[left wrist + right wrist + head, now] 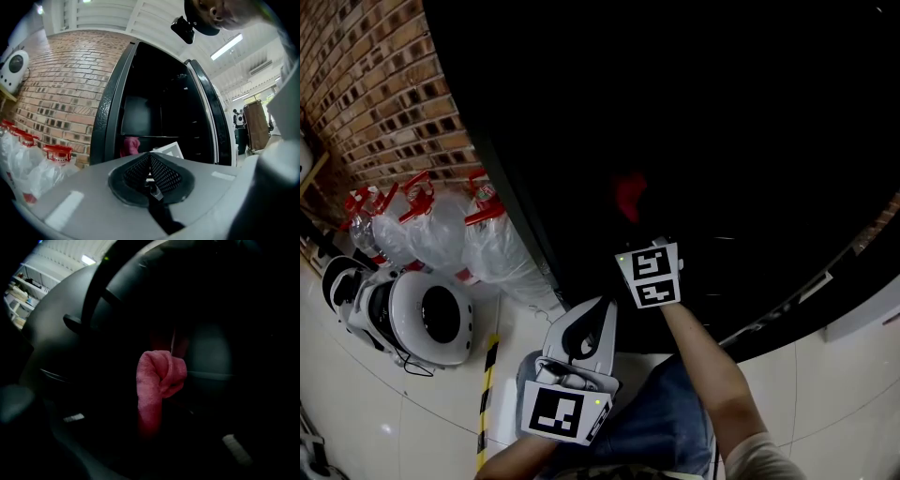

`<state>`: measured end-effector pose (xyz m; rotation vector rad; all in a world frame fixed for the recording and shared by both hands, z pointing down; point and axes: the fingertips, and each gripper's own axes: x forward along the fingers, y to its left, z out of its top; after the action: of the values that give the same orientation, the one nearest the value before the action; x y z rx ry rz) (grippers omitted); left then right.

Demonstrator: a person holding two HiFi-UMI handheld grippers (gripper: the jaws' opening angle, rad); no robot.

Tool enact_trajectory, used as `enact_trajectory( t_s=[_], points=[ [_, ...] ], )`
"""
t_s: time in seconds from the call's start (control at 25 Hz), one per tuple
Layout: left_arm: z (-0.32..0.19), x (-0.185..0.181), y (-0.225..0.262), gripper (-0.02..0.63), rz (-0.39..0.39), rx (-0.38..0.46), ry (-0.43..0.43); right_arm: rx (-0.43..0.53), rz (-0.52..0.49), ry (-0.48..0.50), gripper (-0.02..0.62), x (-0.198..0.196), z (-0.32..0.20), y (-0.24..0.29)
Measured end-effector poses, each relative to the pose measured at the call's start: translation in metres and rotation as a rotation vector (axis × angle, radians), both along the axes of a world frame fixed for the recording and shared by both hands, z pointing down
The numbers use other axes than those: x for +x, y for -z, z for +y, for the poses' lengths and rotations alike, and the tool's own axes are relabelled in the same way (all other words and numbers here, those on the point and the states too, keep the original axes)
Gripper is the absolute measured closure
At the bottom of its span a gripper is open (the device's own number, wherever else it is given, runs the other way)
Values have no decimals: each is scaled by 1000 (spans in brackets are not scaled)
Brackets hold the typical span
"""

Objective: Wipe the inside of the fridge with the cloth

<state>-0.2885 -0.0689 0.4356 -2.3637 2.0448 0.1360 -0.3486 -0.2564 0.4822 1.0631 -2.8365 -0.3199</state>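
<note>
The fridge (694, 122) stands open, its inside very dark. My right gripper (151, 423) reaches into it and is shut on a pink cloth (158, 378), which hangs bunched in front of a dark inner wall. In the head view only that gripper's marker cube (650, 275) and the reddish cloth (630, 197) beyond it show. My left gripper (598, 314) is held low outside the fridge, shut on nothing, its mesh pads (161, 174) meeting in a V. From the left gripper view the cloth (130, 145) sits on a lower fridge shelf.
Plastic-wrapped water bottles (441, 230) with red caps stand against the brick wall (384, 84) left of the fridge. A white round device (422, 319) lies on the tiled floor by yellow-black tape (485, 394). The fridge door (213, 112) stands open to the right.
</note>
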Motion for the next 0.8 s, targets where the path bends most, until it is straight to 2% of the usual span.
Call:
enact_trajectory(
  t_s=[0.32,0.44,0.6,0.8],
  points=[
    [-6,0,-2,592,-2,-8,-13,-31,-32,-94,534,-3,-41,-9],
    [-11,3,-1,592,0,-8,-27,-42,-42,-131,534,7,-51,-13],
    [-11,9,0,592,-2,-1,-53,-47,-66,-208,534,33,-65,-11],
    [-14,22,-1,593,-8,6,-88,-73,-94,-352,534,94,-93,-12]
  ],
)
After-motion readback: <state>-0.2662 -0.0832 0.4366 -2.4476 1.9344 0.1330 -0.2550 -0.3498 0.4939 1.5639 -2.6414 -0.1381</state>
